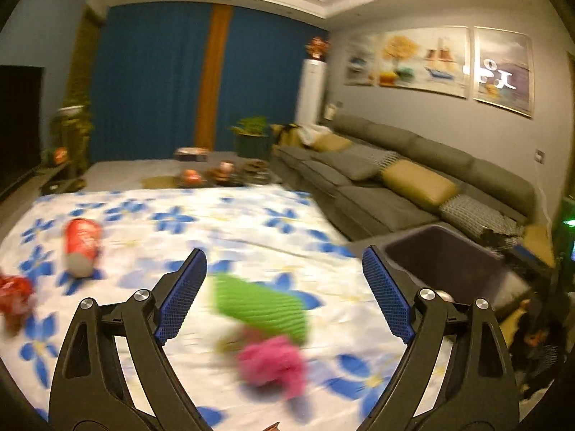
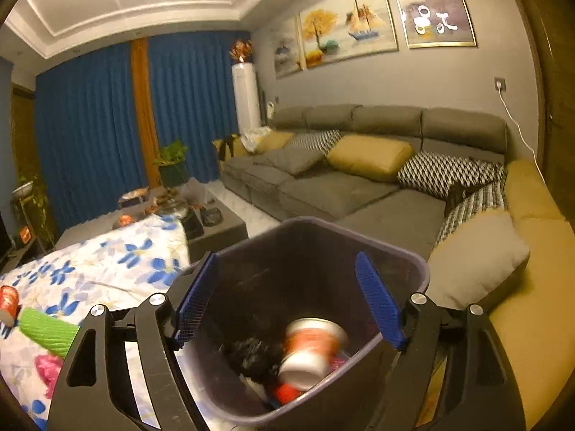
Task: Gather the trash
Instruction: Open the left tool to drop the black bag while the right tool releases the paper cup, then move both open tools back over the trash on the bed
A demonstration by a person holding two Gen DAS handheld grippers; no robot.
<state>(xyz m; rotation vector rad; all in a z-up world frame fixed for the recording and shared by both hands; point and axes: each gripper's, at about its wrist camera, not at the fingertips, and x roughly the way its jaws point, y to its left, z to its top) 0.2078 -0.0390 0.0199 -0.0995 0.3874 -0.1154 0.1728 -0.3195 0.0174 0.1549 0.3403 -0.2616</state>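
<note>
In the left wrist view my left gripper point(image 1: 284, 251) is open and holds nothing. It hangs over a table with a blue-flowered cloth point(image 1: 233, 222). Below it lie a green ribbed piece point(image 1: 258, 305) and a pink crumpled wad point(image 1: 273, 362). A red can point(image 1: 82, 244) lies on its side at the left, near a red crumpled wrapper point(image 1: 14, 291). My right gripper point(image 2: 286, 255) is open above the dark trash bin point(image 2: 424, 269). An orange-and-white cup point(image 2: 312, 348), blurred, is inside the bin and free of the fingers, beside a black bag point(image 2: 251, 355).
The bin point(image 1: 449, 262) stands off the table's right edge, in front of a grey sofa point(image 2: 341, 186) with cushions. A low dark coffee table point(image 2: 215, 222) with clutter sits beyond the table's far end. Blue curtains and a potted plant point(image 2: 172, 158) are at the back.
</note>
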